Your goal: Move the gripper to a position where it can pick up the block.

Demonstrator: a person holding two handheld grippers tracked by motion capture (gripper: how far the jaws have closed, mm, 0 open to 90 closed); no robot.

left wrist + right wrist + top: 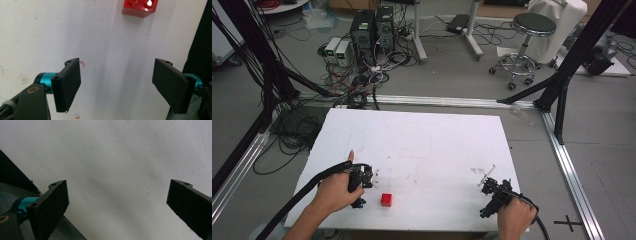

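Note:
A small red brick (386,199) lies on the white table (422,150) near its front edge, left of centre. My left gripper (362,186) is held just to the left of it, open, with nothing between its jaws. In the left gripper view the red brick (140,7) sits ahead at the top edge, a little right of the gap between my left gripper's (117,82) black pads (71,85). My right gripper (490,192) hovers at the front right of the table, open and empty. In the right gripper view my right gripper (117,202) spreads wide over bare white board.
The white board has faint scuffs and small marks. Black frame struts (572,55) stand at the right and left. On the floor beyond are computers (372,30), tangled cables and a stool (524,40). A metal rail (572,170) runs along the right side.

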